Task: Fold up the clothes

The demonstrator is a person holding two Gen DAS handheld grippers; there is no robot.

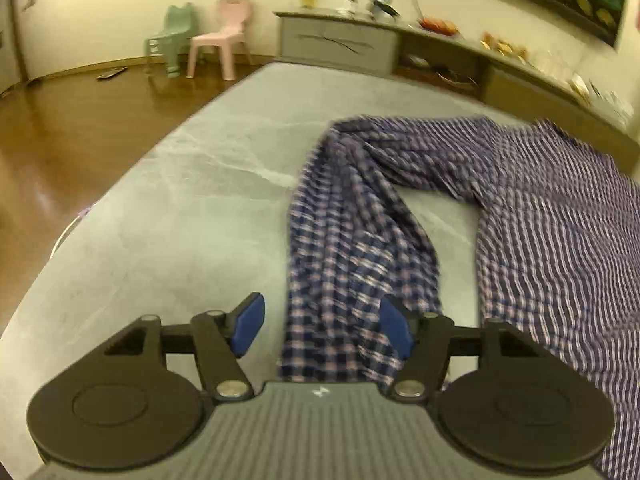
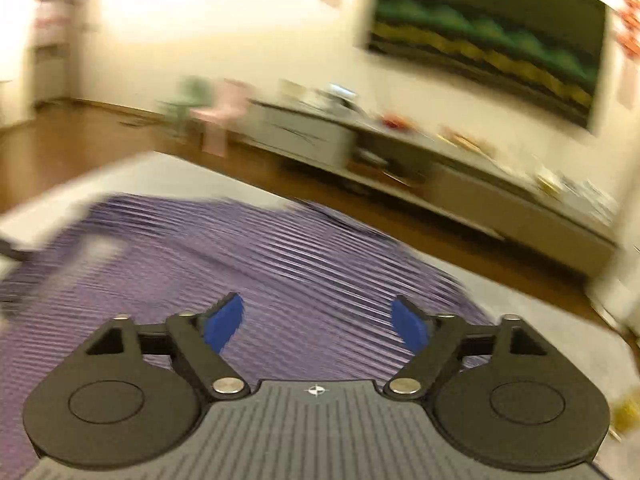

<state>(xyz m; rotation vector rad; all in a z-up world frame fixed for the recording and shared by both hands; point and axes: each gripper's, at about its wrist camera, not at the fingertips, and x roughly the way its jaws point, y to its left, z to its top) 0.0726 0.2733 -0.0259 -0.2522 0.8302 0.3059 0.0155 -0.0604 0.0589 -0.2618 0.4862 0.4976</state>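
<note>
A purple and white checked shirt [image 1: 560,224] lies spread on the grey marble-look table [image 1: 192,200]. One sleeve [image 1: 348,240] runs from the shirt's shoulder down toward my left gripper [image 1: 322,326]. That gripper is open, its blue pads hovering just over the sleeve's cuff end, nothing held between them. In the blurred right wrist view the shirt's body [image 2: 280,264] fills the table below my right gripper [image 2: 318,324]. It is open too, with nothing in its jaws.
A long low grey sideboard [image 1: 340,40] with small items on top runs along the far wall beyond the table. A pink child's chair [image 1: 224,36] and a green one [image 1: 172,36] stand on the wooden floor at the left. A large dark picture [image 2: 488,44] hangs on the wall.
</note>
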